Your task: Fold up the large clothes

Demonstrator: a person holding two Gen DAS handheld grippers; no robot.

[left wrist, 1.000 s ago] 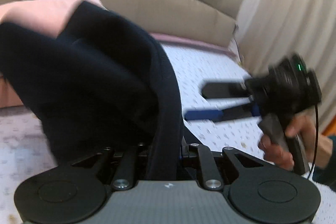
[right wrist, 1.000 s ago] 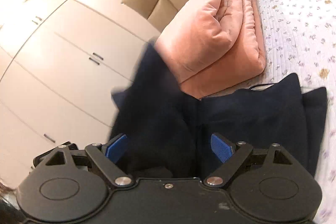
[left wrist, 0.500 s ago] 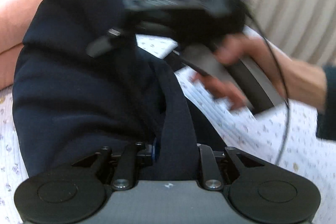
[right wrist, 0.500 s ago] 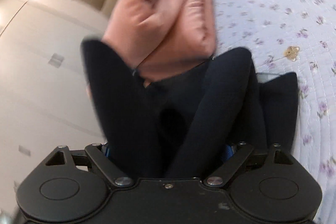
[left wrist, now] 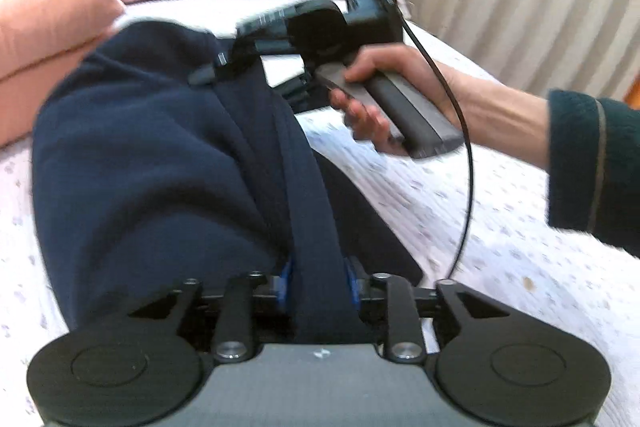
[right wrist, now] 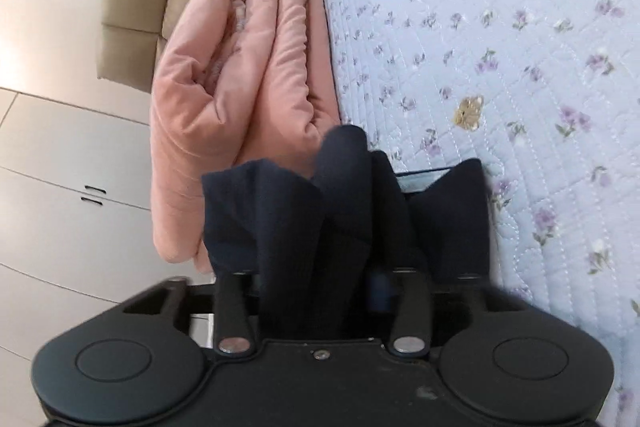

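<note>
Both grippers have carried the navy garment (left wrist: pixel 152 163) down onto the bed (right wrist: pixel 500 27); left gripper (left wrist: pixel 316 283) loosening around its fold, right gripper (right wrist: pixel 320 287) closing on bunched cloth, finishing this fold.

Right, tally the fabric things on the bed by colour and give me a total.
Navy: 1, the garment with both claws on it
Pink: 1, the folded quilt
Lilac floral: 1, the bedspread underneath
Total: 3

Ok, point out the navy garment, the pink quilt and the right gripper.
navy garment (left wrist: pixel 152 163), left wrist view, broad folded body.
pink quilt (right wrist: pixel 240 67), right wrist view, rolled middle.
right gripper (left wrist: pixel 224 67), left wrist view, between its fingertips.
</note>
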